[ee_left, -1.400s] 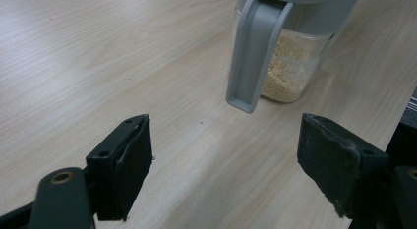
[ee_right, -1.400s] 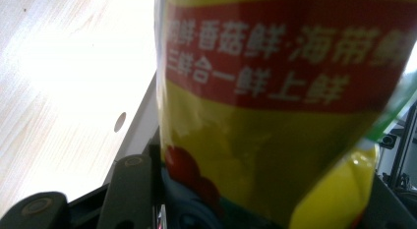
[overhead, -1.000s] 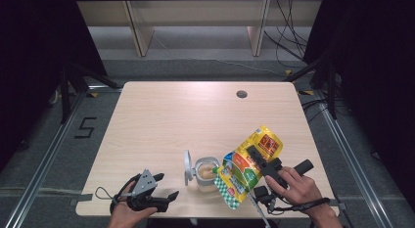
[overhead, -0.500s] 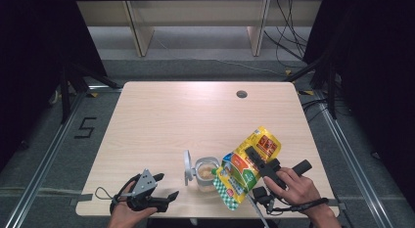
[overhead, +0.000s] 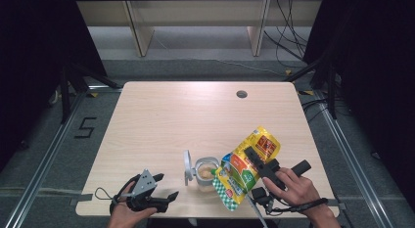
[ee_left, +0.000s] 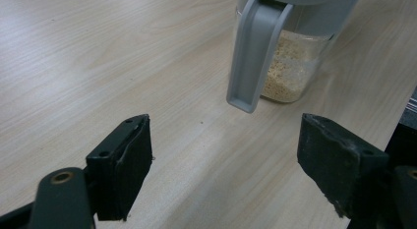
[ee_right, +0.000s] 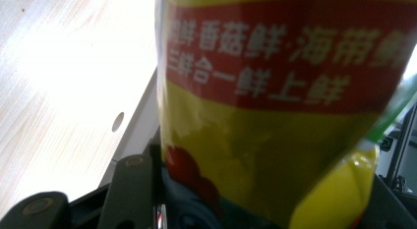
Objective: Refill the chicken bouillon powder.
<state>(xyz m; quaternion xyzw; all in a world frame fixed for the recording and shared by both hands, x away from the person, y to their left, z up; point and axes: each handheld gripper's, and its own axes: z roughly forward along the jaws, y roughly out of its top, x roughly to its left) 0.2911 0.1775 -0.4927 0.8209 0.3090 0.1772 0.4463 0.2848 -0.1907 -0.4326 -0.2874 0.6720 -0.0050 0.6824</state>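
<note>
A clear jar (overhead: 206,172) with a grey flip lid (overhead: 187,166) standing open holds pale granules; it sits near the table's front edge. In the left gripper view the jar (ee_left: 290,67) and its hanging lid (ee_left: 253,52) stand just beyond the jaws. My right gripper (overhead: 259,164) is shut on a yellow, red and green seasoning bag (overhead: 244,169), tilted with its lower end by the jar's mouth. The bag (ee_right: 275,116) sits close in front of the right gripper view's camera. My left gripper (overhead: 164,189) rests open on the table left of the jar, holding nothing.
The wooden table (overhead: 186,120) has a cable hole (overhead: 241,94) at its back right. A cable (overhead: 254,208) trails from the right gripper over the front edge. Shelving legs and cables stand on the floor behind the table.
The bag has tipped slightly further toward the jar in the right gripper. The left gripper has stayed put.
</note>
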